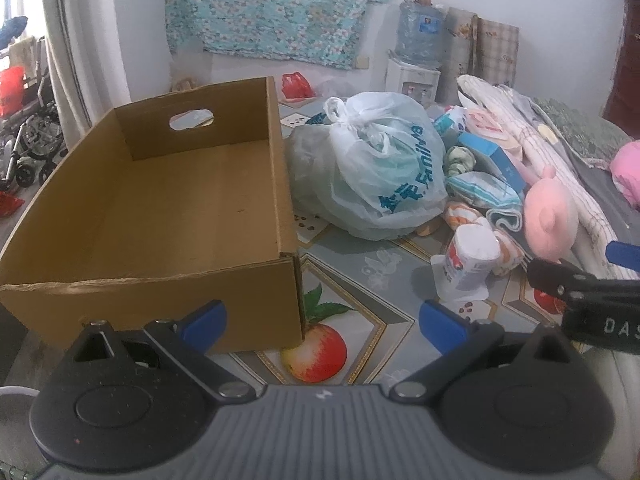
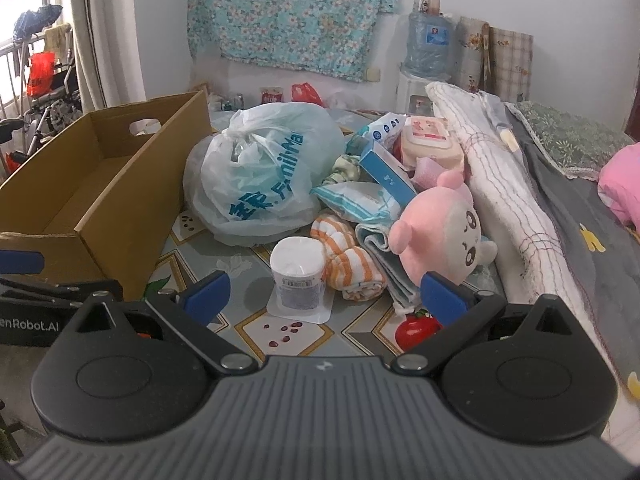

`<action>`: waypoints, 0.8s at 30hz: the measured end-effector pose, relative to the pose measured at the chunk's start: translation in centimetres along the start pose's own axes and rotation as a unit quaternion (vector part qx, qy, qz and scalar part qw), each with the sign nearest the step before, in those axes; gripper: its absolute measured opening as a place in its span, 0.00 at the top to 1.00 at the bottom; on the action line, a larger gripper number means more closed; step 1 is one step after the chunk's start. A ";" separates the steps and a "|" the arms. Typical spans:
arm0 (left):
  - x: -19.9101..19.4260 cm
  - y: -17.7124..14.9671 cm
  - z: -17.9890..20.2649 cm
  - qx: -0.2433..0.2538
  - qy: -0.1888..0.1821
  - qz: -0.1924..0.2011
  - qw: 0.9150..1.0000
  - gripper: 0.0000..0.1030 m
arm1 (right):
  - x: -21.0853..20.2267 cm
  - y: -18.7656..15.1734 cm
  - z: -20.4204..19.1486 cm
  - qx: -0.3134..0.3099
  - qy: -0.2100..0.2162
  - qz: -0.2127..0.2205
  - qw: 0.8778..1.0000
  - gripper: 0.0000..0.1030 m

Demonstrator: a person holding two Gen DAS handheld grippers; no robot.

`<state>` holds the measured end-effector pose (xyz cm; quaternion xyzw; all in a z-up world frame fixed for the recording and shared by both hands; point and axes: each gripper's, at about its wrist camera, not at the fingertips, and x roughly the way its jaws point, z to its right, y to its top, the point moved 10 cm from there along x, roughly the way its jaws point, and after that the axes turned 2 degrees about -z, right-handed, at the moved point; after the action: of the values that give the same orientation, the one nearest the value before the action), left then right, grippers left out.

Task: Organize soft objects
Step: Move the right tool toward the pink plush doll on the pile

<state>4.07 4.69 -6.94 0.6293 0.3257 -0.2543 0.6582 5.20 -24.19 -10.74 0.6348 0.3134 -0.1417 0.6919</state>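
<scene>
An empty cardboard box (image 1: 160,200) (image 2: 100,184) stands at the left on the patterned cloth. To its right lies a heap of soft things: a knotted plastic bag (image 1: 384,172) (image 2: 260,184), a pink plush toy (image 1: 550,216) (image 2: 440,224), orange-striped rolled cloth (image 2: 348,256), a folded towel (image 2: 380,256) and a wrapped white roll (image 1: 468,264) (image 2: 298,276). My left gripper (image 1: 322,320) is open in front of the box's near corner, holding nothing. My right gripper (image 2: 324,292) is open just short of the white roll, holding nothing.
Blue packets and a wipes pack (image 2: 428,140) sit behind the plush. A quilted white blanket (image 2: 500,184) and grey bedding (image 2: 580,216) fill the right side. A water dispenser (image 1: 416,52) stands against the back wall, and a wheelchair (image 1: 28,120) at the far left.
</scene>
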 end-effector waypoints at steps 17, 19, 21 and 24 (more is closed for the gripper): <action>0.4 0.4 -0.1 0.002 0.001 -0.006 1.000 0.00 | 0.8 0.1 0.2 -0.001 -0.010 -0.009 1.000 0.01; 0.5 0.4 -0.2 0.002 0.003 -0.007 1.000 0.00 | 0.9 0.1 0.1 -0.004 -0.011 -0.010 1.000 0.01; 0.6 0.4 -0.3 0.001 0.003 -0.008 1.000 0.00 | 0.9 0.0 0.0 -0.006 -0.012 -0.011 1.000 0.01; 0.7 0.4 -0.3 0.000 0.002 -0.009 1.000 0.00 | 1.0 0.0 -0.1 -0.008 -0.015 -0.013 1.000 0.01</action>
<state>4.77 5.08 -7.20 0.6271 0.3328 -0.2588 0.6550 5.96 -23.92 -11.39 0.6227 0.3126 -0.1577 0.6998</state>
